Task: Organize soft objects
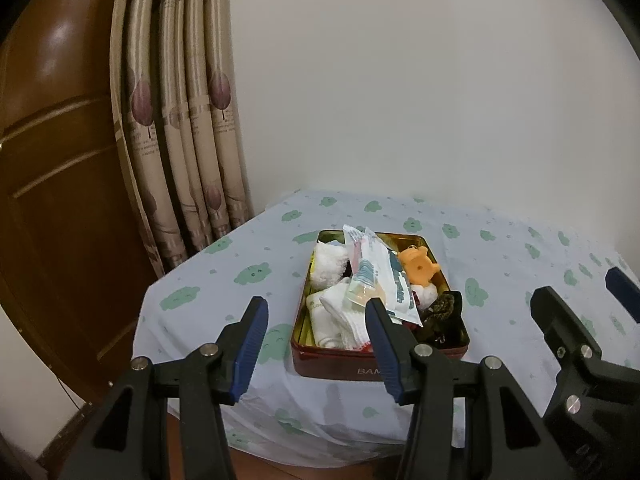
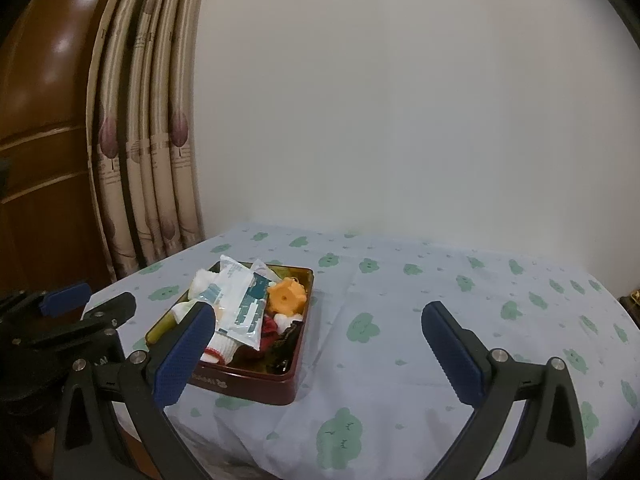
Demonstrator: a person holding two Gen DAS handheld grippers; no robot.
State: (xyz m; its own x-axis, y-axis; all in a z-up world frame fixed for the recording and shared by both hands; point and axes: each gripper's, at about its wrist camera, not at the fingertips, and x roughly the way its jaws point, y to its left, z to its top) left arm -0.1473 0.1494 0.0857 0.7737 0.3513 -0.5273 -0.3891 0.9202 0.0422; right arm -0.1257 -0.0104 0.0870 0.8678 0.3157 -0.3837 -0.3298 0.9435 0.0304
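Observation:
A dark red tin box [image 1: 340,364] stands on the table and holds soft things: white folded socks [image 1: 340,316], a white fluffy ball [image 1: 329,266], plastic tissue packs [image 1: 384,280], an orange plush toy [image 1: 420,266] and a dark cloth piece [image 1: 442,308]. My left gripper [image 1: 316,314] is open and empty, in front of the box's near left part. In the right wrist view the box [image 2: 256,386] sits at left. My right gripper [image 2: 318,324] is open and empty, its left finger over the box's near corner.
The table is covered by a pale blue cloth with green cloud prints [image 1: 500,264]. A striped curtain [image 1: 180,120] and a brown wooden door [image 1: 52,160] stand at the left. A white wall is behind. The right gripper [image 1: 576,292] shows at the right of the left wrist view.

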